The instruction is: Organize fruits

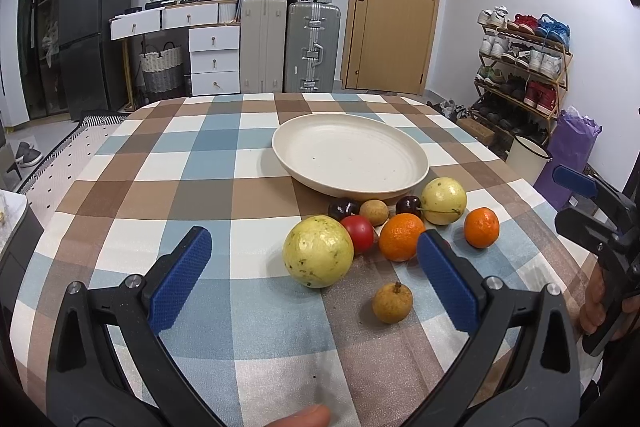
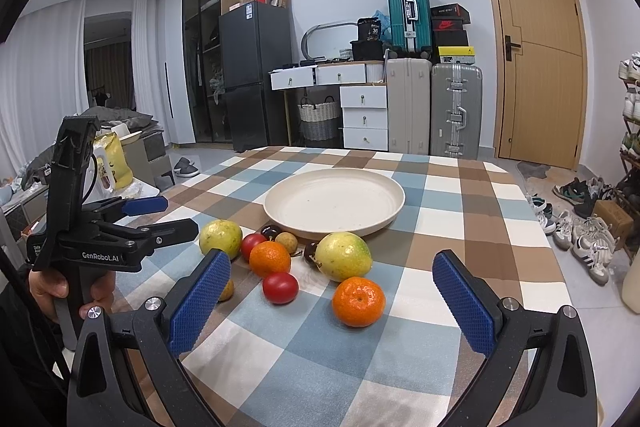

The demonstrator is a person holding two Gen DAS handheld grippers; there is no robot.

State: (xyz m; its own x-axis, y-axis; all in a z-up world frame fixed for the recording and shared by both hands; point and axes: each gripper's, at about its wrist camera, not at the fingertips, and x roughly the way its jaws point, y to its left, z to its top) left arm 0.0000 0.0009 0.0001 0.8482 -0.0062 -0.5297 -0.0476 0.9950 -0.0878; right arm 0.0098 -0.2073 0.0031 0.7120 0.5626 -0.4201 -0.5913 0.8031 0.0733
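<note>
The fruits sit in a bunch on the checked table (image 1: 200, 163), just in front of the empty cream plate (image 1: 350, 155). Nothing is on the plate yet. The left claw (image 1: 314, 267) is spread wide and holds nothing. It hangs over a big yellow-green round fruit (image 1: 318, 251) and a small brown one, maybe a longan (image 1: 392, 303). The right claw (image 2: 332, 291) is also spread wide and empty, with a mandarin (image 2: 359, 301) and a red tomato (image 2: 280, 287) between its blue pads.

The mandarin looks light and a bit soft, so a gentle squeeze on its round sides should do. The tomato is smooth and may slip or squash, so hold it softly around the middle. The big yellow-green fruit looks heavier and hard, and it could roll. The dark cherries (image 1: 343, 209) by the plate are tiny and hard to pinch
</note>
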